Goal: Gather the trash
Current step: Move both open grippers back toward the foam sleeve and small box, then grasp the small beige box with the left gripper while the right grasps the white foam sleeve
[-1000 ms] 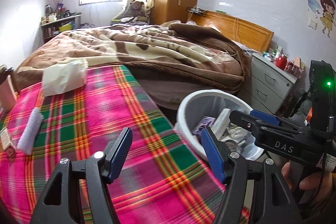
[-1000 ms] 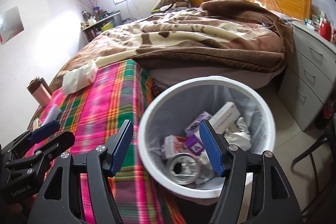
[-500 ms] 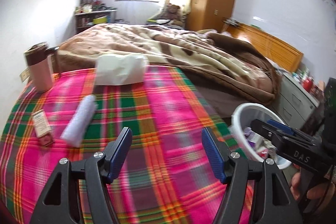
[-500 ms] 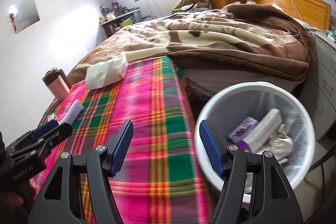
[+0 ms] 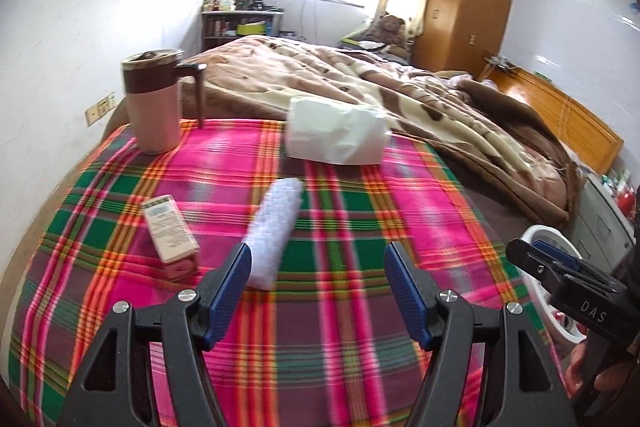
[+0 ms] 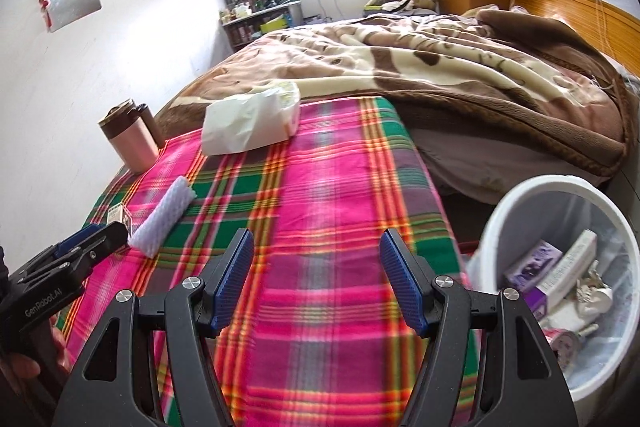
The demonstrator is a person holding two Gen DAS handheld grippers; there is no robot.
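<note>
From the left wrist, the left gripper (image 5: 318, 281) hangs open and empty over the plaid blanket (image 5: 360, 211), with a white foam roll (image 5: 274, 227) by its left finger and a small box (image 5: 170, 227) beside that. From the right wrist, the right gripper (image 6: 316, 277) is likewise empty, jaws apart; the trash bin (image 6: 520, 211) stands to its right.

Left wrist view: mounted behind the left gripper (image 5: 318, 287), angled down, close over the plaid blanket (image 5: 340, 195). Right wrist view: behind the right gripper (image 6: 316, 277), same downward tilt, trash bin (image 6: 516, 203) beyond its right finger. Shared: blanket, foam sleeve (image 5: 276, 227) (image 6: 166, 215), mug (image 5: 154, 103) (image 6: 128, 139).
</note>
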